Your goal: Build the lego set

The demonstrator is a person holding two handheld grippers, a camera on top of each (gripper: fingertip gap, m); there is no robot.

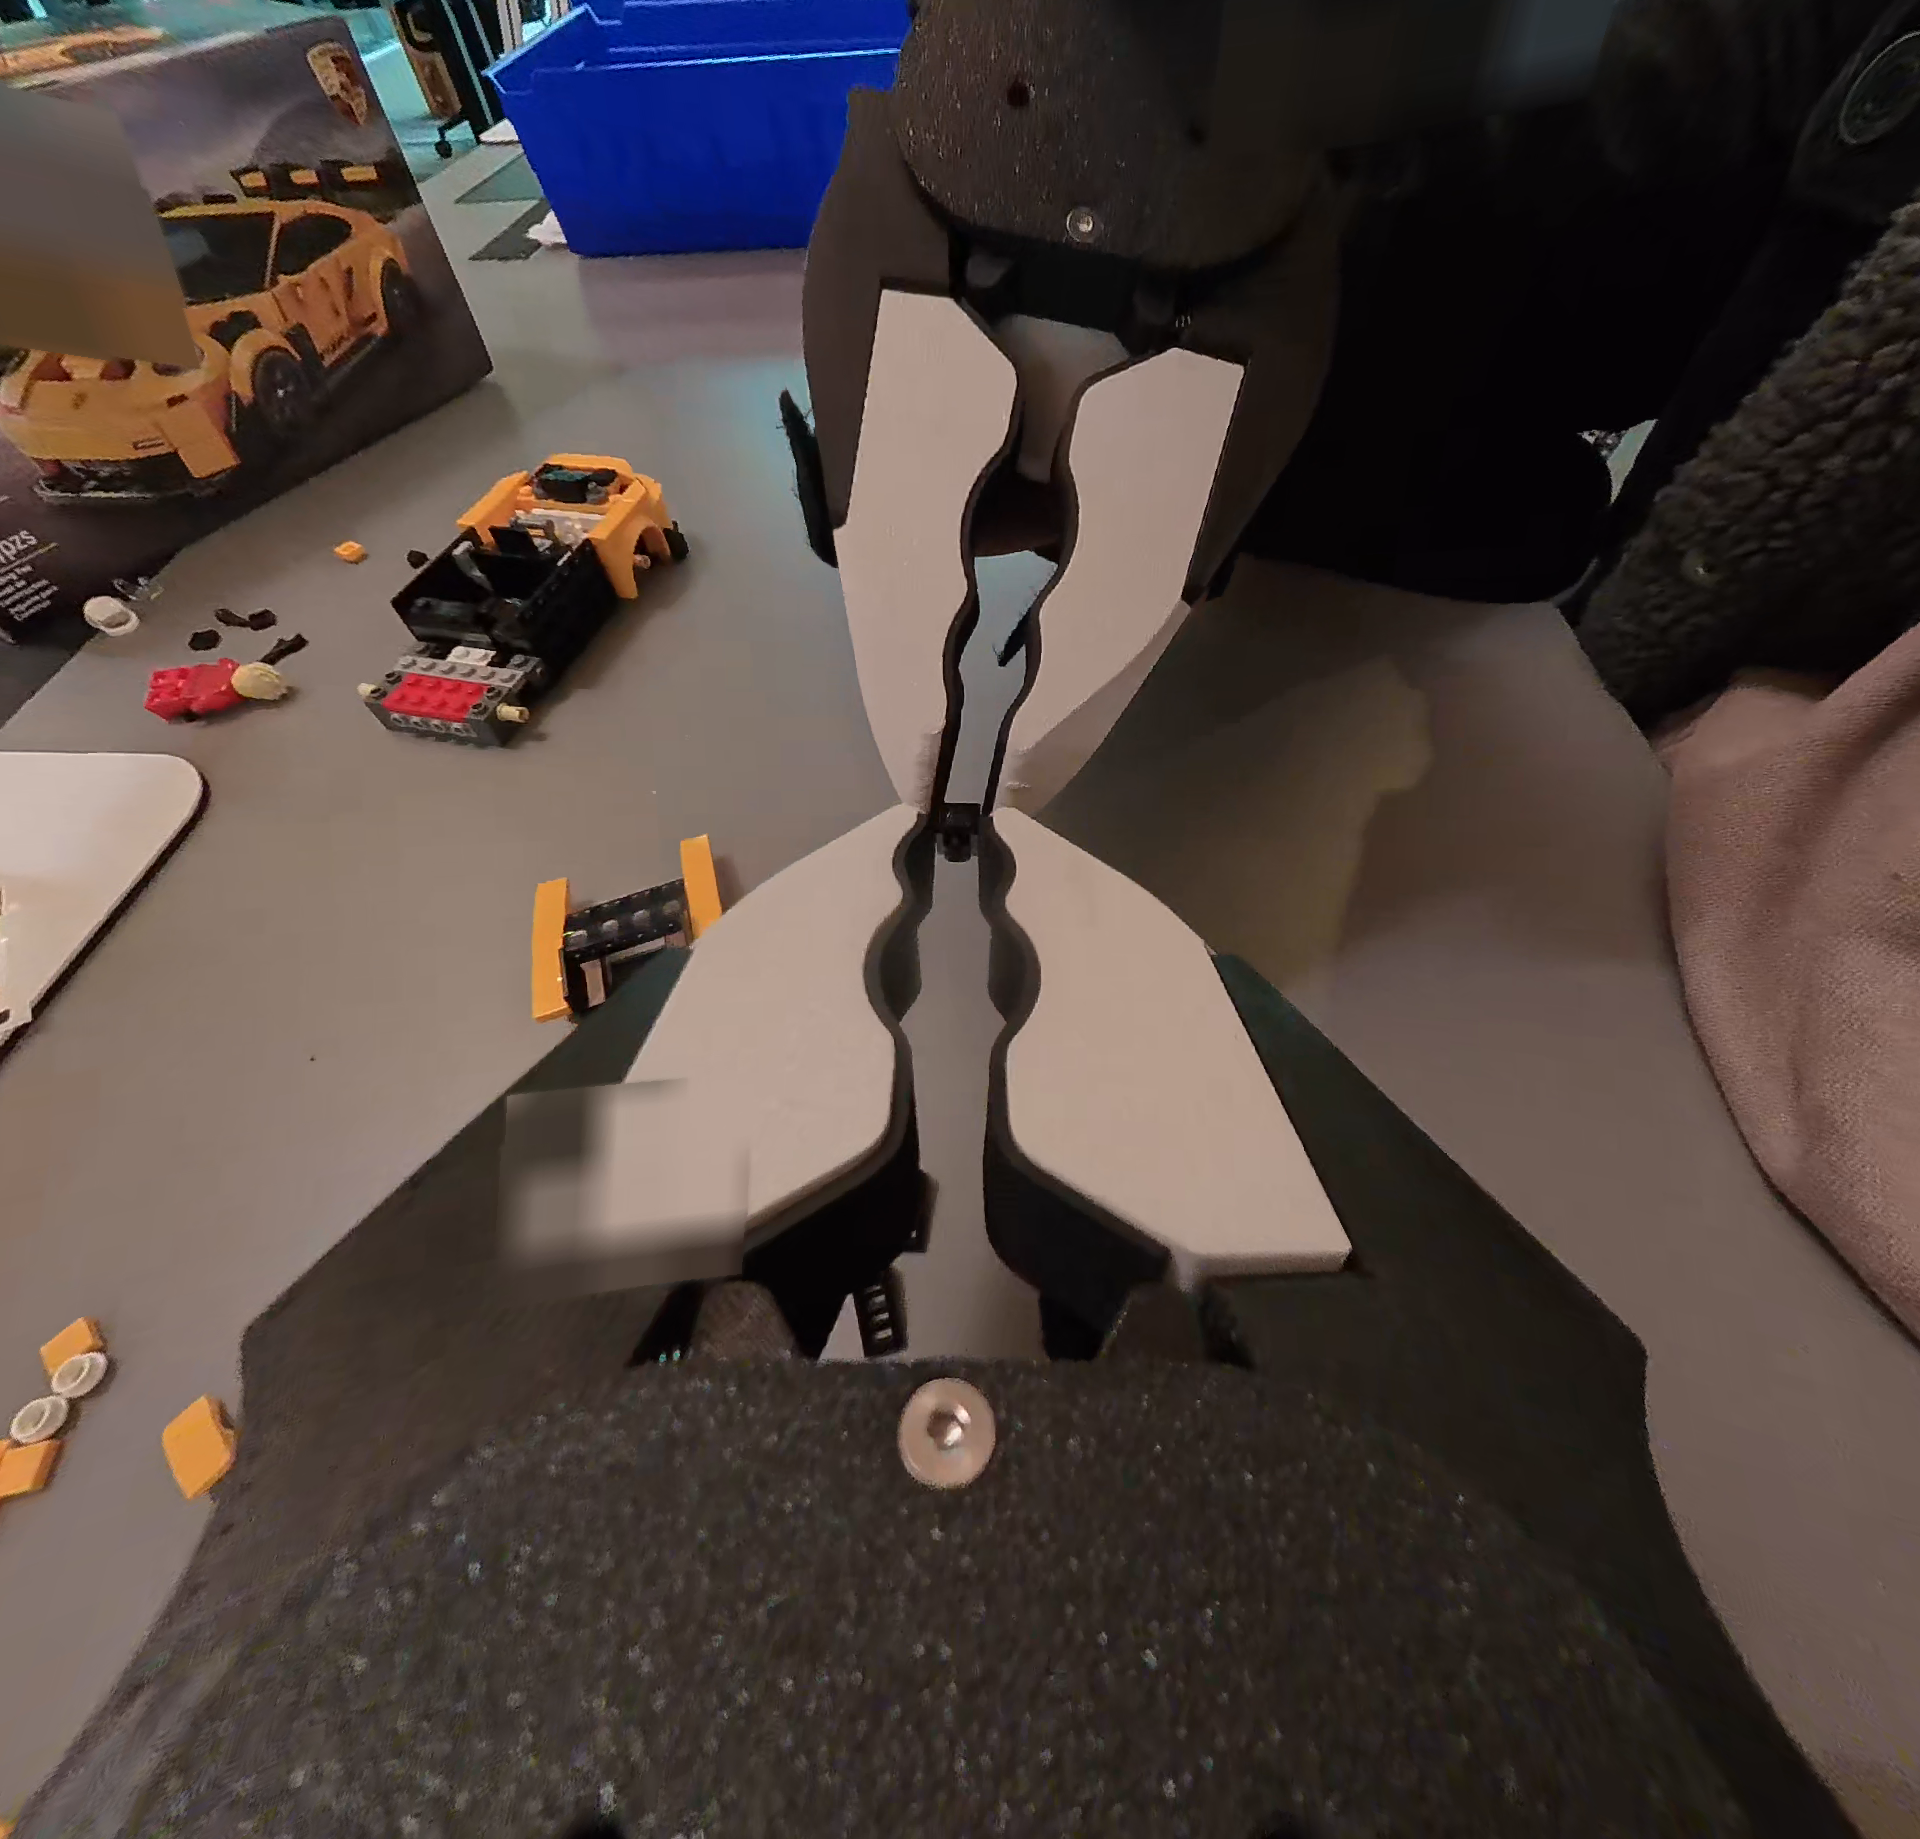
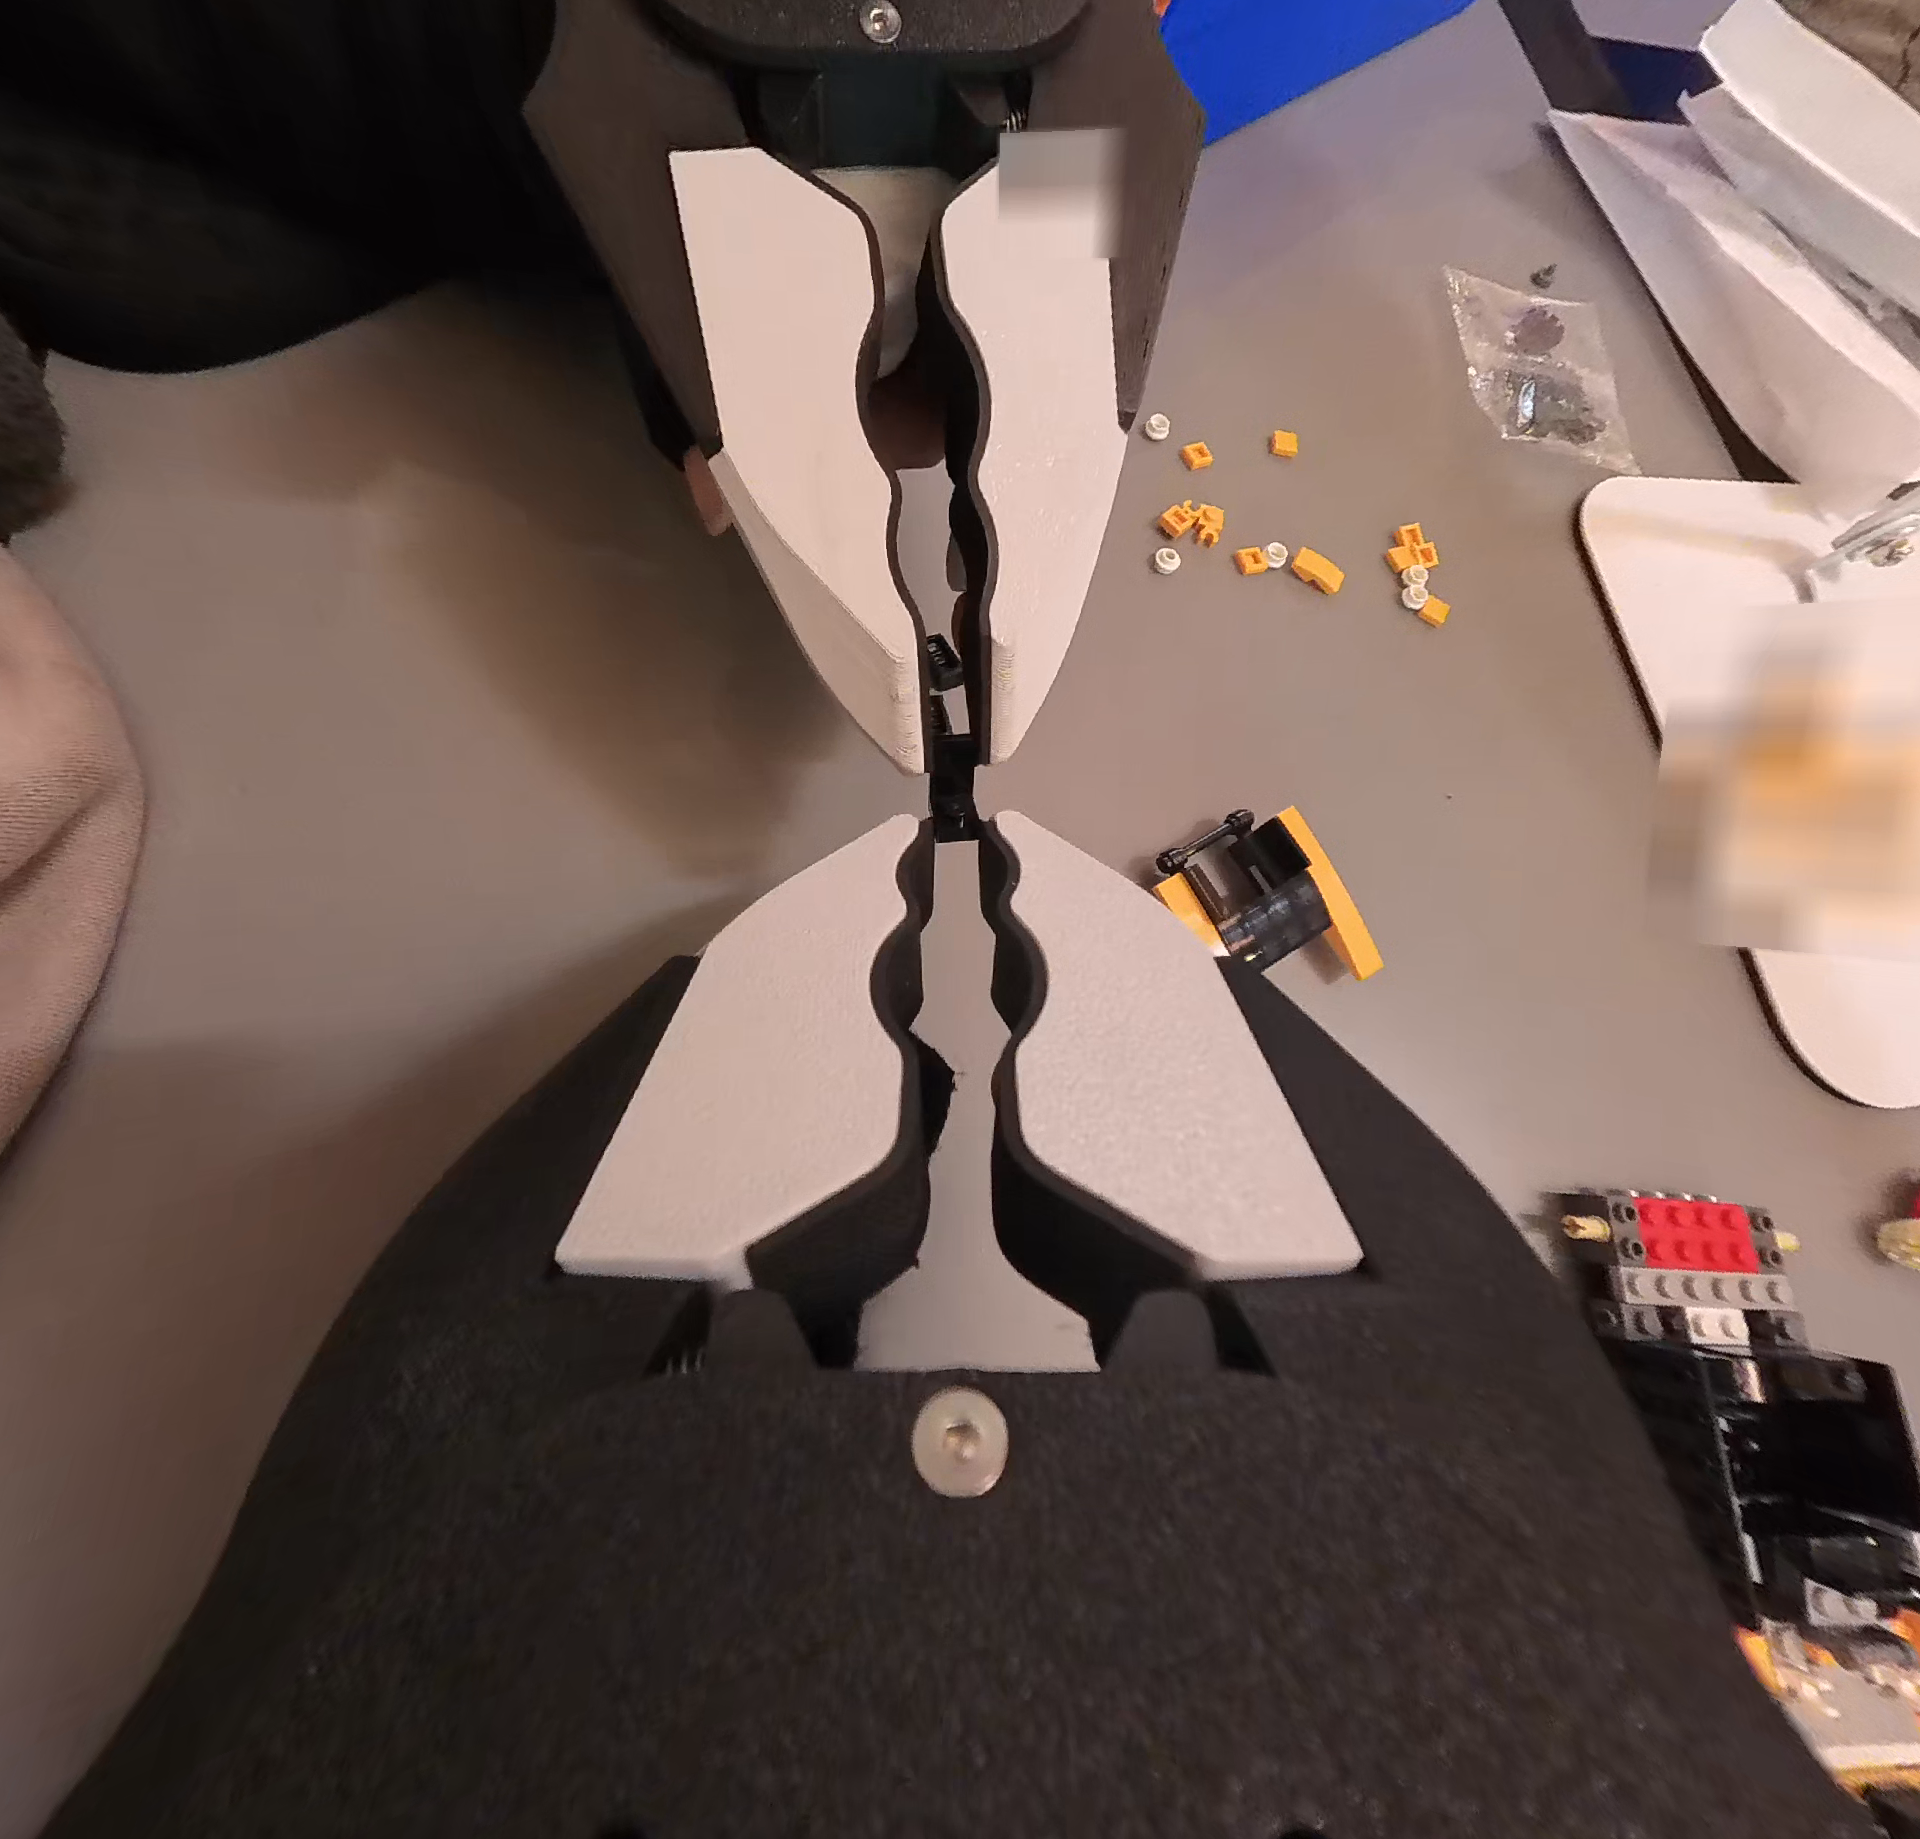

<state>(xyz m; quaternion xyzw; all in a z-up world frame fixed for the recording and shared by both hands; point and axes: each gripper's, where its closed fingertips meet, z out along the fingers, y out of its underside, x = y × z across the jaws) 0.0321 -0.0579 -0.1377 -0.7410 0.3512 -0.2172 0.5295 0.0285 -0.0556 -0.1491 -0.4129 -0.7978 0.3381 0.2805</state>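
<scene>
My two grippers meet tip to tip above the grey table [image 1: 1299,958]. My left gripper [image 1: 958,831] is shut on a small black Lego piece [image 1: 958,842]. My right gripper [image 1: 966,790] comes from the top of the left wrist view. In the right wrist view my right gripper [image 2: 951,835] is shut on a small black piece [image 2: 951,821]. It touches the black piece [image 2: 943,667] held in my left gripper [image 2: 951,755]. The partly built black and yellow car [image 1: 530,594] lies to the left, apart from both grippers.
A yellow and black sub-assembly [image 1: 623,927] lies beside my left fingers. The set's box [image 1: 260,262] and blue bins [image 1: 707,106] stand behind. Red bricks [image 1: 203,690] lie beside the car. Loose orange and white pieces [image 2: 1299,553], a parts bag [image 2: 1538,366] and a white board [image 2: 1662,584] lie nearby. Left and right tips are no more than a few centimetres apart.
</scene>
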